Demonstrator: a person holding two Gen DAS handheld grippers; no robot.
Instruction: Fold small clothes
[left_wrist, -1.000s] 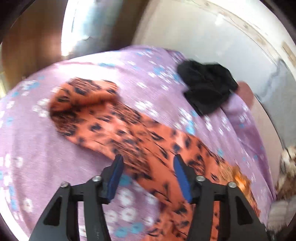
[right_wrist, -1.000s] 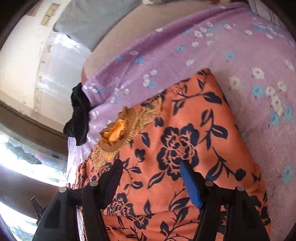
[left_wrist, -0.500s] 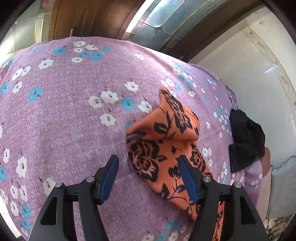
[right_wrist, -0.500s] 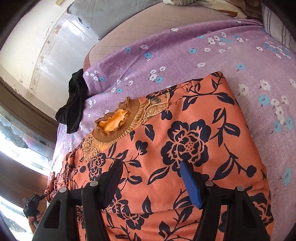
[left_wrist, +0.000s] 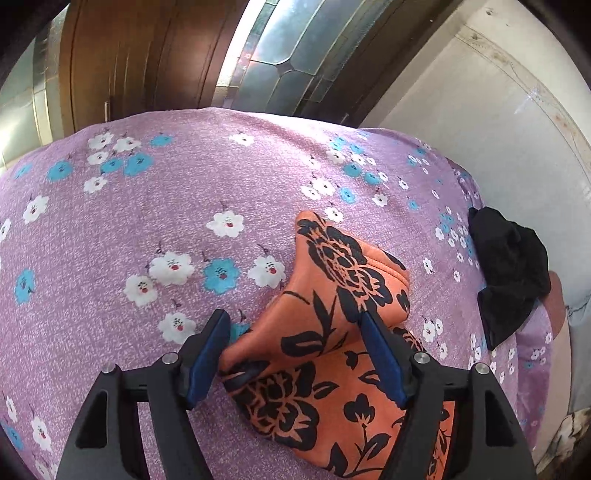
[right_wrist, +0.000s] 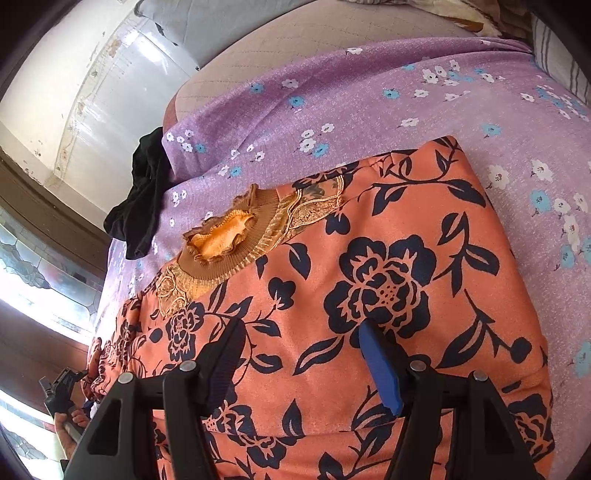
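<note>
Both grippers hang apart-jawed over the orange flowered top (right_wrist: 388, 258): left gripper (left_wrist: 295, 332), jaws just narrowing, straddles a sleeve; right gripper (right_wrist: 303, 343) grips nothing.

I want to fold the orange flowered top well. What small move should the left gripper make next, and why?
Probably lower the left gripper a little and close on the sleeve end. Its fingers have just been narrowing, they already straddle that bunched cloth, but do not pinch it yet. The right gripper hangs open over the top's body.
</note>
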